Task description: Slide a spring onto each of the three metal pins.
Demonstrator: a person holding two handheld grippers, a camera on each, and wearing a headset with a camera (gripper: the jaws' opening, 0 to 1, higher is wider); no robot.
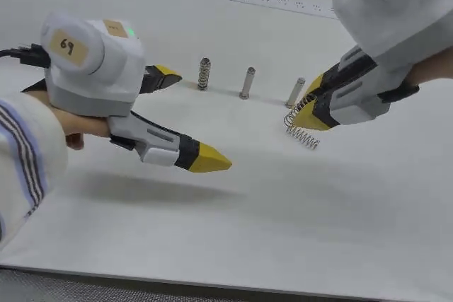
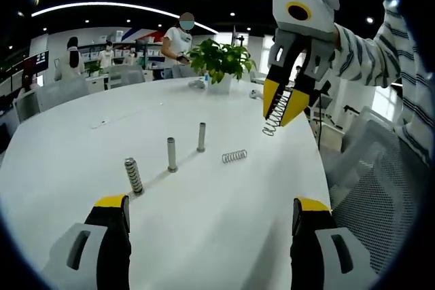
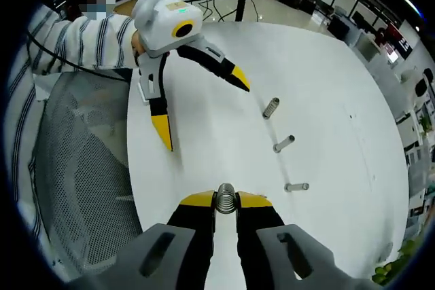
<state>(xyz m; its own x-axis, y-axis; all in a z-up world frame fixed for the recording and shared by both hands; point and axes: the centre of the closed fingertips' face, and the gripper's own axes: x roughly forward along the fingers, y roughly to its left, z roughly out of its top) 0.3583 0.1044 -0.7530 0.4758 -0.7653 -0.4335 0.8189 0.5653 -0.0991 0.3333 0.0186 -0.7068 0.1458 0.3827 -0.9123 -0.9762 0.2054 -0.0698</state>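
Note:
Three metal pins stand in a row on the white table. The left pin (image 1: pixel 204 73) (image 2: pixel 133 176) (image 3: pixel 271 107) wears a spring; the middle pin (image 1: pixel 247 83) (image 2: pixel 172 154) (image 3: pixel 284 143) and right pin (image 1: pixel 295 93) (image 2: pixel 201 137) (image 3: pixel 296 186) are bare. My right gripper (image 1: pixel 306 107) (image 2: pixel 284 103) (image 3: pixel 225 203) hovers above the right pin, shut on a spring (image 1: pixel 296 112) (image 2: pixel 274 112) (image 3: pixel 225 197). Another loose spring (image 1: pixel 306 137) (image 2: pixel 234 157) lies on the table in front of the right pin. My left gripper (image 1: pixel 190 114) (image 2: pixel 211 214) (image 3: pixel 202 106) is open and holds nothing, left of the pins.
A white power strip (image 1: pixel 279 1) lies at the far side of the table (image 1: pixel 269 203). A potted plant (image 2: pixel 219 66) stands at the table's far end. People stand in the room behind. A mesh chair (image 3: pixel 75 188) sits beside the table edge.

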